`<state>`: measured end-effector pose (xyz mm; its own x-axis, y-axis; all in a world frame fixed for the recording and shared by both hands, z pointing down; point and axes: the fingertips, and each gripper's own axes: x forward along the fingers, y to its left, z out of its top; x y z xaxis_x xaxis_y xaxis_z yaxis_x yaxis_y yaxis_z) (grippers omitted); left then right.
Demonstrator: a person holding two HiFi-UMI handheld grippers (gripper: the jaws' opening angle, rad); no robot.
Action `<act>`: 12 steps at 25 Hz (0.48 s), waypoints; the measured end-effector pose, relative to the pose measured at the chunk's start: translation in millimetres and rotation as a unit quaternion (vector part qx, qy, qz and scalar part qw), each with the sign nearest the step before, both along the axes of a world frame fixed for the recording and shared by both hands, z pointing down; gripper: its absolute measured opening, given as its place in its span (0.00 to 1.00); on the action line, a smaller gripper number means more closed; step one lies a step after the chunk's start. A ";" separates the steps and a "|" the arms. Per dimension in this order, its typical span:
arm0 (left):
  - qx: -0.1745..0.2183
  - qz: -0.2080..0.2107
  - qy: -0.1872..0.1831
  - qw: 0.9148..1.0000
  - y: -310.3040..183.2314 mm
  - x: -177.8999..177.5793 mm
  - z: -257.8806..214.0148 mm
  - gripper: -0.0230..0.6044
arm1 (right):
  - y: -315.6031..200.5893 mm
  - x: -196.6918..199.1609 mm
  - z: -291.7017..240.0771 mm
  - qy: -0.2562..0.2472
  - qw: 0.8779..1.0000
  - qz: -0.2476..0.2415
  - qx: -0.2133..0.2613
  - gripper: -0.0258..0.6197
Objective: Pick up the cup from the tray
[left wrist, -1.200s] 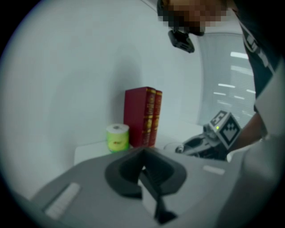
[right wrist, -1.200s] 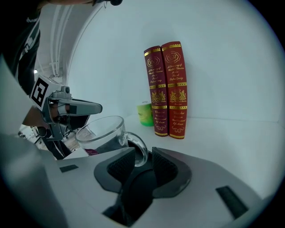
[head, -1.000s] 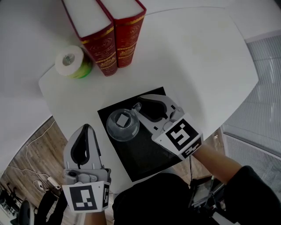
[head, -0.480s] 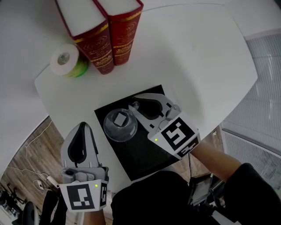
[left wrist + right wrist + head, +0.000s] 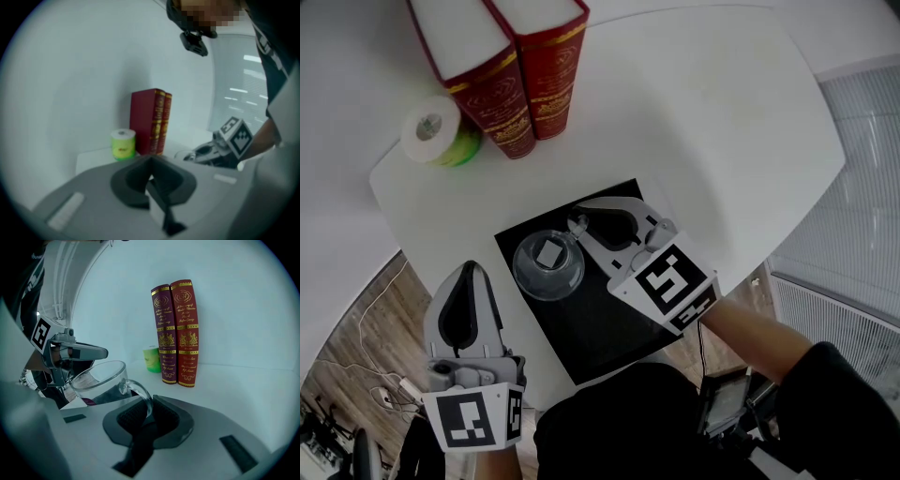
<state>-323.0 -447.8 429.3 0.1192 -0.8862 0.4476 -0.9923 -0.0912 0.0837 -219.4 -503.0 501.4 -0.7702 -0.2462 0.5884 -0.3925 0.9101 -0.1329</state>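
Note:
A clear glass cup (image 5: 548, 264) with a small label on its base stands at the left end of the black tray (image 5: 609, 328). My right gripper (image 5: 578, 225) reaches in from the right to the cup's handle (image 5: 138, 390). Its jaws have just been closing, and in the right gripper view (image 5: 149, 414) the pads sit against the handle on both sides. My left gripper (image 5: 469, 274) hangs off the table's near-left edge, away from the tray. It is shut with nothing in it, as the left gripper view (image 5: 150, 179) shows.
Two red books (image 5: 502, 66) stand upright at the back of the white table (image 5: 722, 122). A white-and-green roll (image 5: 436, 129) sits to their left. The table's edge runs just left of the tray, with wooden floor and cables (image 5: 366, 337) below.
The right gripper's jaws have narrowed around the cup's handle. Neither hand has moved; the whole scene has slid slightly left in the head view.

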 end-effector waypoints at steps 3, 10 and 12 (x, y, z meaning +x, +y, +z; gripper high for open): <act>0.001 0.001 0.003 1.000 0.9 2.7 -0.6 0.04 | 1.6 1.1 0.0 -0.001 1.000 -0.003 -0.004 0.11; 0.006 0.002 0.002 1.000 3.7 5.5 -6.4 0.04 | -2.8 2.2 -7.4 -0.011 1.000 0.000 -0.012 0.11; 0.008 0.000 0.001 1.000 5.2 6.0 -8.9 0.04 | -4.1 4.1 -9.3 -0.011 1.000 0.003 -0.015 0.11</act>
